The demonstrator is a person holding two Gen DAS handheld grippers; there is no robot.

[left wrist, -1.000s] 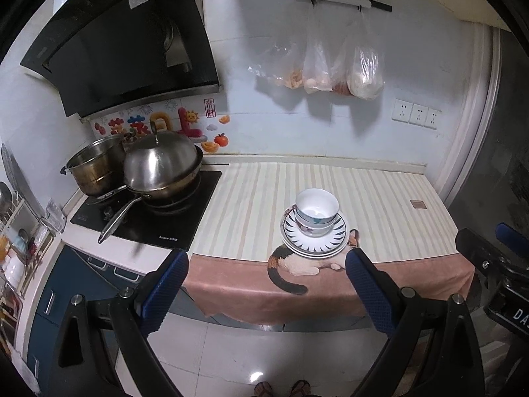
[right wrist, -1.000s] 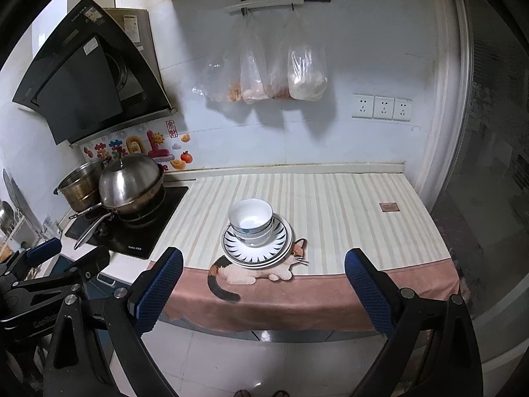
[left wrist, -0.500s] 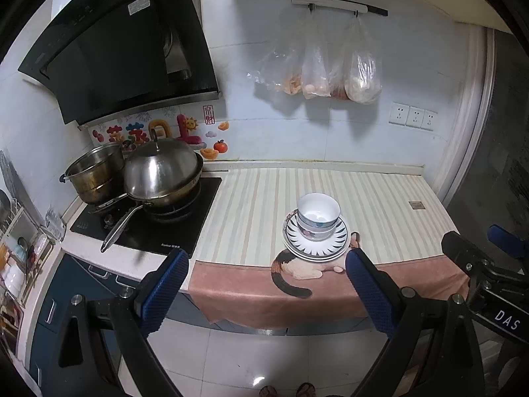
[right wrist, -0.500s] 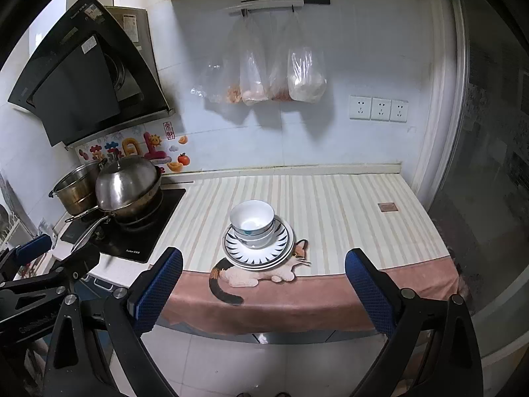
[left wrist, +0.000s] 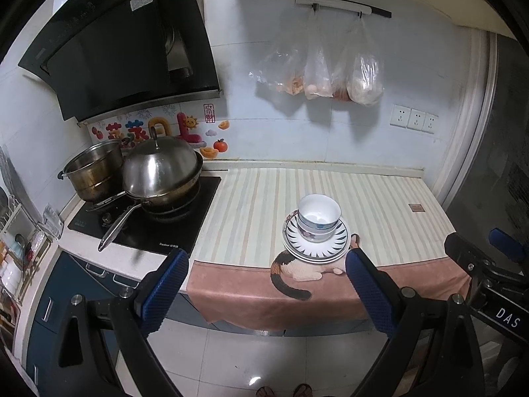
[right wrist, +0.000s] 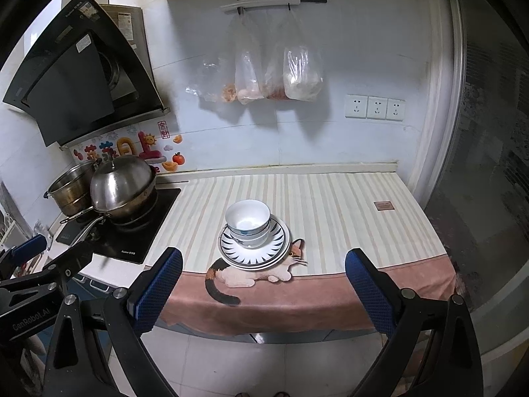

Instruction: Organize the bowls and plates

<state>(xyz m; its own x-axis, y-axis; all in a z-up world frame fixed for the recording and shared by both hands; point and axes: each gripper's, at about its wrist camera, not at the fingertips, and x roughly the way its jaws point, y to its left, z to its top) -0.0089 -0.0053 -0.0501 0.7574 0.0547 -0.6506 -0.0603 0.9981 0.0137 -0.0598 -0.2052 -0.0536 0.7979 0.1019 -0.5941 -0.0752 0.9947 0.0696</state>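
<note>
The left gripper (left wrist: 266, 284) is hanging over the floor in front of the counter (left wrist: 380, 198), its blue-padded fingers (left wrist: 163, 292) spread wide apart and gripping nothing. The right gripper (right wrist: 264, 286) is hovering the same way, fingers (right wrist: 368, 289) wide apart and empty, short of the counter's front edge.

A pink cloth (right wrist: 297, 301) with a cat picture (right wrist: 251, 274) is draping over that front edge. Just behind the cat, near the front of the counter, a stack of plates (right wrist: 279, 244) with dark rim marks is sitting on the striped mat (right wrist: 330, 205), partly covering the cat's back. Two nested white bowls (right wrist: 248, 221) are standing upright on the plates.

To the left of the stack, well apart from it, a lidded wok (left wrist: 162, 172) and a steel pot (left wrist: 94, 173) are resting on the black cooktop (left wrist: 172, 231). Behind the counter, clear plastic bags (left wrist: 330, 69) are hanging from a wall rail, with three sockets (right wrist: 375, 107) to their right.
</note>
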